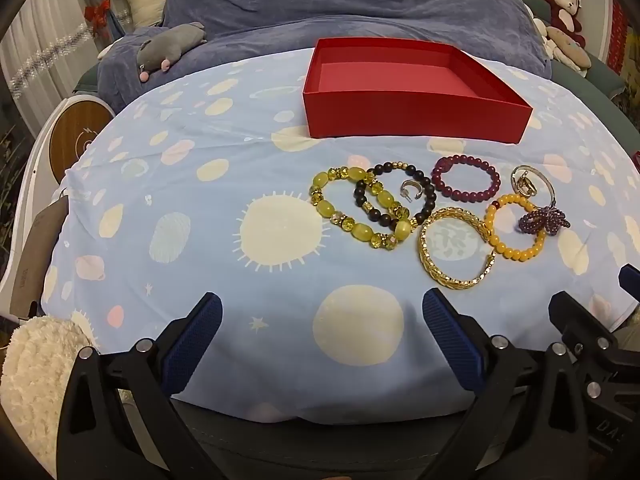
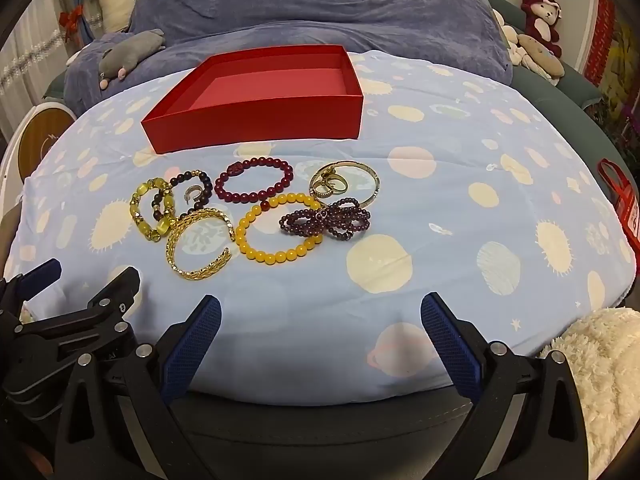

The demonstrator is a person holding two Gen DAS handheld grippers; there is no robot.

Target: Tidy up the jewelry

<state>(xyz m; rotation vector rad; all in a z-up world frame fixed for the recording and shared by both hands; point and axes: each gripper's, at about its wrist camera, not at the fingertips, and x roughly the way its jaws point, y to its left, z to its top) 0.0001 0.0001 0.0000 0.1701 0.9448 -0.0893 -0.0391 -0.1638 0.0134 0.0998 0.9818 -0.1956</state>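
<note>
1. Two grippers sit nearest, side by side at the bed's front edge: left gripper (image 1: 322, 312) and right gripper (image 2: 320, 312), both tilted down, jaws spread wide with nothing between them, just bare sheet.
2. One light blue planet-print sheet (image 2: 460, 208) covers the surface everything lies on.
3. Jewelry pile sits past the fingertips, well clear of both. I count seven bracelets: one gold chain cuff (image 2: 198, 242), one orange-yellow bead bracelet (image 2: 276, 256), one looped-up dark purple bead strand (image 2: 326, 220), one chunky yellow-green one (image 1: 352, 206), one black bead one (image 1: 428, 196) overlapping it, one dark red bead one (image 2: 254, 184), one thin gold bangle (image 2: 370, 184).
4. Couple of small rings (image 2: 332, 186) bunched on the bangle, can't count them for sure, plus one silver hoop piece (image 1: 411, 189) inside the black bracelet.
5. One red open box (image 2: 256, 120) behind the pile, with no jewelry in it.
6. Farthest back: one purple blanket (image 1: 360, 4), one grey plush (image 1: 168, 46).
</note>
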